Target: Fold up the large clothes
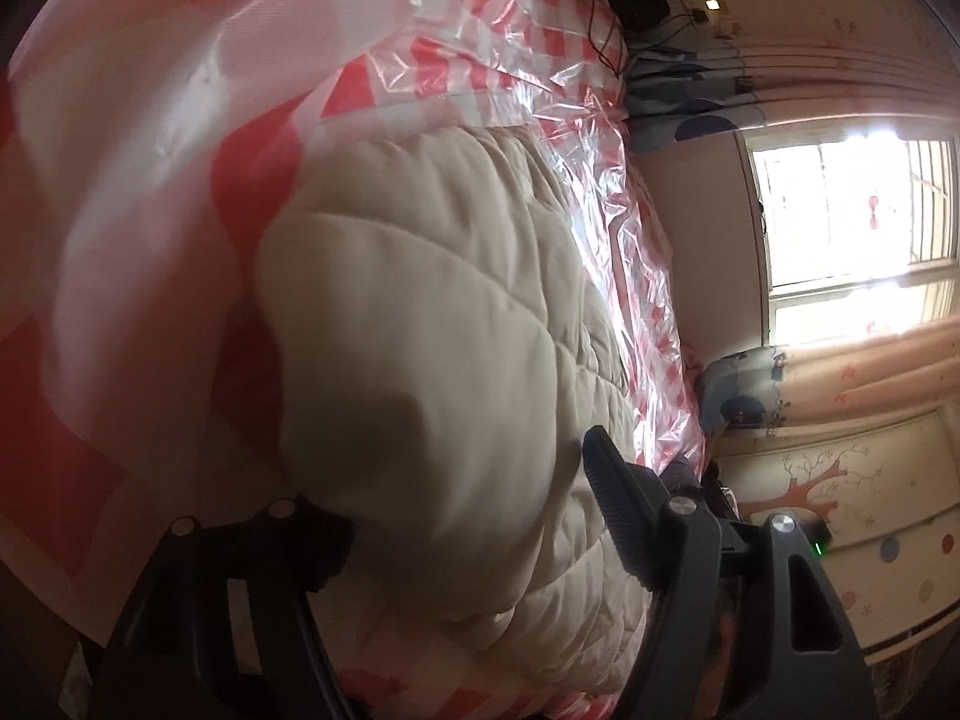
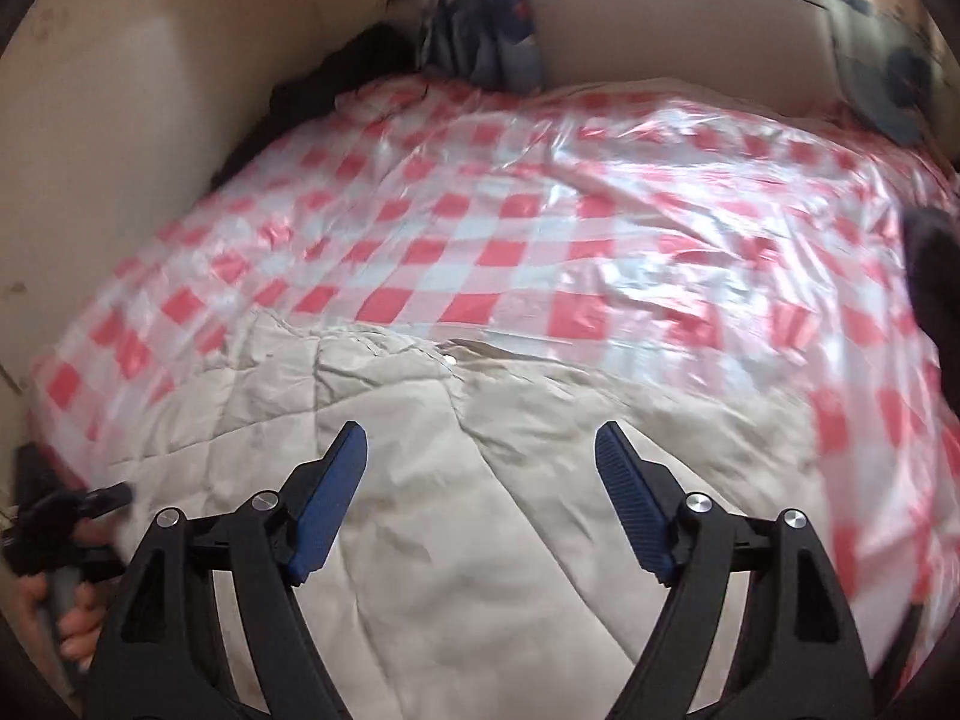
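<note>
A cream quilted padded garment [image 2: 456,510] lies on a bed covered with a red-and-white checked plastic sheet [image 2: 540,222]. My right gripper [image 2: 480,462] is open and empty, just above the garment's near part. In the left wrist view the garment [image 1: 432,330] bulges up between the fingers of my left gripper [image 1: 456,480]. The jaws stand wide apart around the fabric; the left finger is hidden behind the cloth. The left gripper also shows at the right wrist view's left edge [image 2: 54,516], held by a hand.
A wall [image 2: 120,120] runs along the bed's left side. Dark items [image 2: 360,60] and blue cloth [image 2: 480,30] lie at the bed's far end. A window [image 1: 852,222], pink curtains [image 1: 870,360] and a painted cabinet [image 1: 840,510] lie past the bed.
</note>
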A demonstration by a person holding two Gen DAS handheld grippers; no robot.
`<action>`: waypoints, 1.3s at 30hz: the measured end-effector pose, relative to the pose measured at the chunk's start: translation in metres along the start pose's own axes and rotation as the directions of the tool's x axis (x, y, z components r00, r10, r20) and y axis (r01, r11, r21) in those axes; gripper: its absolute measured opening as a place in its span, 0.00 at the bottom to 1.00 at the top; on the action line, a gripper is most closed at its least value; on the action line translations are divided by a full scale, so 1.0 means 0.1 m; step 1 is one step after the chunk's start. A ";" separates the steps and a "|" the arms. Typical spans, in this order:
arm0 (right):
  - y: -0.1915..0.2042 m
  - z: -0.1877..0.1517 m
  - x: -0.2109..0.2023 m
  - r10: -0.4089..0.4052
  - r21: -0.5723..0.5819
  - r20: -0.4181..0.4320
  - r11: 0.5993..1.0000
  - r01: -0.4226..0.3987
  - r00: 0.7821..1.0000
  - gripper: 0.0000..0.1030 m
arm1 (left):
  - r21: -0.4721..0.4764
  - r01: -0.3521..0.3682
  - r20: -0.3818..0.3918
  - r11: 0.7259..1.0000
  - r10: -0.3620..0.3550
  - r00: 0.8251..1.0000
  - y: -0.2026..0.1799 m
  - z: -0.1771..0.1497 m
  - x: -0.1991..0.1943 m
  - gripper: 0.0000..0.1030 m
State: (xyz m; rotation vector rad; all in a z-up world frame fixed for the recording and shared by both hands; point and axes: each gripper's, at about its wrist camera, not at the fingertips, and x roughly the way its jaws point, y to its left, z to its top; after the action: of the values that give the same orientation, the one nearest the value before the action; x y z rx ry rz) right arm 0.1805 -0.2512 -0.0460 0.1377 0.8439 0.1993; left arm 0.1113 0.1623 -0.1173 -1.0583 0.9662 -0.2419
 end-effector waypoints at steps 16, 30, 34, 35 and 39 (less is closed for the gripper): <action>0.08 -0.14 0.69 -0.020 0.034 -0.085 0.999 0.023 0.996 0.85 | 0.290 -0.065 0.103 0.955 0.036 0.994 -0.28 -0.24 -0.13 0.40; 0.35 -0.24 0.52 -0.116 -0.124 -0.141 0.987 0.099 0.983 0.94 | 0.317 -0.071 0.115 0.946 0.036 0.993 -0.26 -0.24 -0.12 0.40; 0.44 -0.58 0.78 -0.134 -0.192 -0.192 0.977 0.097 0.972 0.94 | 0.342 -0.094 0.127 0.935 0.053 0.990 -0.37 -0.26 -0.09 0.40; 0.43 -0.54 0.75 -0.130 -0.178 -0.203 0.980 0.094 0.971 0.94 | 0.349 -0.101 0.131 0.932 0.058 0.990 -0.39 -0.27 -0.10 0.40; 0.54 -0.53 0.17 -0.120 -0.169 -0.079 0.980 0.106 0.990 0.94 | 0.352 -0.101 0.124 0.931 0.061 0.990 -0.40 -0.23 -0.09 0.40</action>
State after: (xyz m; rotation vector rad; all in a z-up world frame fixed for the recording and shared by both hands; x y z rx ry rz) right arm 0.1452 -0.1927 -0.0827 -0.0746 0.9169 0.1683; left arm 0.0982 0.1331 -0.0828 -0.6883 0.8252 -0.2761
